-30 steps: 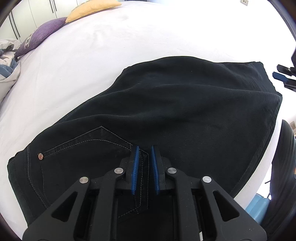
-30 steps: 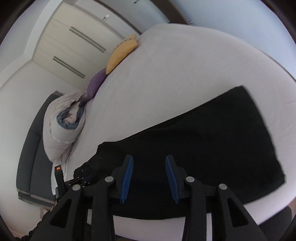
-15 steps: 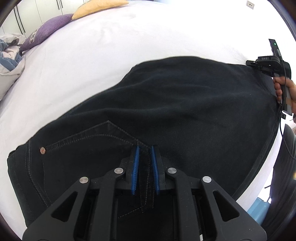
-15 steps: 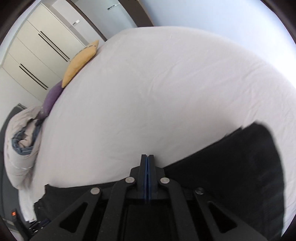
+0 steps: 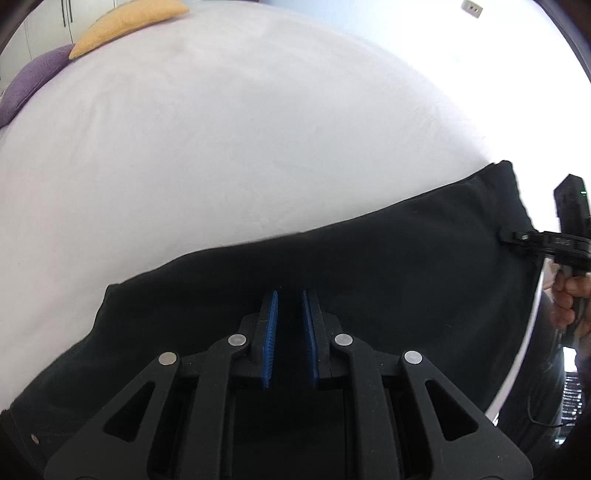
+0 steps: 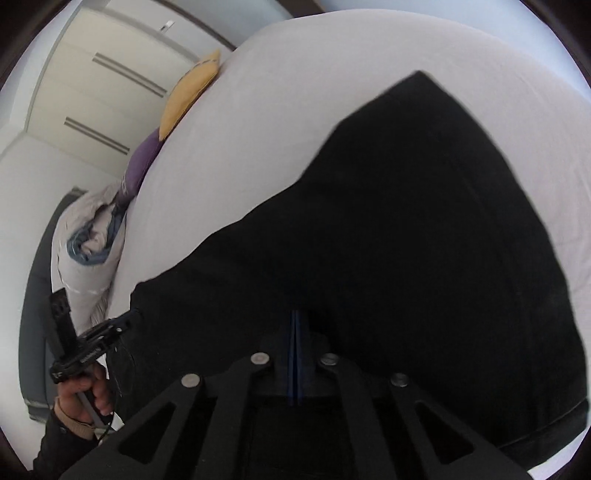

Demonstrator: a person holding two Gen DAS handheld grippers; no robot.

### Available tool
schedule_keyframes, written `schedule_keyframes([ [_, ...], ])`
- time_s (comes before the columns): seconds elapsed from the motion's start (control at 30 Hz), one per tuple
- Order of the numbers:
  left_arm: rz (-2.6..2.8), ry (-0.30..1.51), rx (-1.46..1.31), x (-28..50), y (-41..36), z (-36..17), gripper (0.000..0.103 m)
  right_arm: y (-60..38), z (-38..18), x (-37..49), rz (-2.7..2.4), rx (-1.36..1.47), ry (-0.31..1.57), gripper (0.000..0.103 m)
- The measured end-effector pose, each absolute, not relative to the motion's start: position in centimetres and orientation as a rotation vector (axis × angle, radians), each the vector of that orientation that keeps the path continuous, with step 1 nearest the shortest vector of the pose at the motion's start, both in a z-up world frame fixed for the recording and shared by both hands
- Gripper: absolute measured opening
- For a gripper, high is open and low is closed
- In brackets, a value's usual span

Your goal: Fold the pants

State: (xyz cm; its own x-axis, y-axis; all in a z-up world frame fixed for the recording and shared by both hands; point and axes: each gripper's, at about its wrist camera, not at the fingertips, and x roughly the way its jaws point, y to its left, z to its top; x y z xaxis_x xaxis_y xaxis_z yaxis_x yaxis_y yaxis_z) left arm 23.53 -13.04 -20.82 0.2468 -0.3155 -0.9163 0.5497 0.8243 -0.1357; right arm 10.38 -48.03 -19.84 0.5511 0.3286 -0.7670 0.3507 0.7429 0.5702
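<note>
Black pants (image 5: 388, 266) lie stretched across the near part of a white bed (image 5: 221, 147). My left gripper (image 5: 290, 293) is shut on a fold of the dark fabric, which fills the narrow gap between its blue pads (image 5: 269, 332). In the right wrist view the left gripper (image 6: 127, 321) pinches the left end of the pants (image 6: 406, 240), a hand (image 6: 85, 391) around its handle. My right gripper (image 6: 295, 314) is shut, its pads pressed together on the pants. From the left wrist view, the right gripper (image 5: 511, 236) bites the right edge of the pants.
A yellow pillow (image 5: 125, 18) and a purple pillow (image 5: 29, 85) lie at the far end of the bed. A bundled duvet (image 6: 85, 251) sits at the bed's left side, below white wardrobe doors (image 6: 92, 74). Bare sheet stretches beyond the pants.
The right gripper's jaws closed and came down onto the pants' right edge. The left gripper carried its fold across, so the pocket and rivet slid to the lower left and more bare sheet shows.
</note>
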Motion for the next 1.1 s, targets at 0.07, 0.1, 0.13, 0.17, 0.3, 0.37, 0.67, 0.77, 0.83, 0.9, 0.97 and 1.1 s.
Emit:
schedule_keyframes([
  [0.07,-0.588,1.178,0.239,25.1,-13.3,-21.7,0.013,-49.4,-19.2,9.9,-0.068,0.707,1.008,0.000],
  [0.1,-0.581,1.174,0.223,26.0,-13.2,-21.9,0.013,-50.2,-18.8,9.6,-0.113,0.679,1.007,0.000],
  [0.13,-0.562,1.172,0.201,26.9,-13.0,-21.8,0.013,-50.9,-18.2,9.2,-0.165,0.657,0.999,0.000],
  [0.17,-0.520,1.161,0.195,27.8,-12.7,-21.7,0.013,-51.3,-17.4,8.9,-0.211,0.635,0.987,0.000],
  [0.3,-0.354,1.130,0.142,29.8,-10.8,-20.2,0.013,-51.9,-14.5,7.3,-0.231,0.641,0.914,0.009],
  [0.37,-0.415,1.103,0.137,28.2,-11.3,-18.6,0.013,-50.1,-13.1,7.0,-0.104,0.668,0.885,0.010],
  [0.67,-0.645,1.213,0.220,16.5,-18.6,-22.6,0.013,-47.5,-19.6,6.2,0.001,0.798,1.092,0.000],
  [0.77,-0.651,1.198,0.178,13.9,-17.6,-22.6,0.013,-48.5,-18.7,4.6,-0.064,0.747,1.114,0.000],
  [0.83,-0.662,1.215,0.168,12.6,-16.7,-22.5,0.013,-49.1,-17.6,3.7,-0.115,0.686,1.133,0.000],
  [0.9,-0.672,1.232,0.163,11.5,-15.6,-22.7,0.013,-48.3,-15.9,3.6,-0.138,0.634,1.127,0.008],
  [0.97,-0.668,1.247,0.157,9.7,-14.7,-22.8,0.013,-46.4,-14.1,4.2,-0.043,0.641,1.075,0.009],
  [1.1,-0.642,1.258,0.139,9.5,-14.7,-23.1,0.013,-39.0,-13.6,7.6,0.223,0.653,1.076,0.017],
])
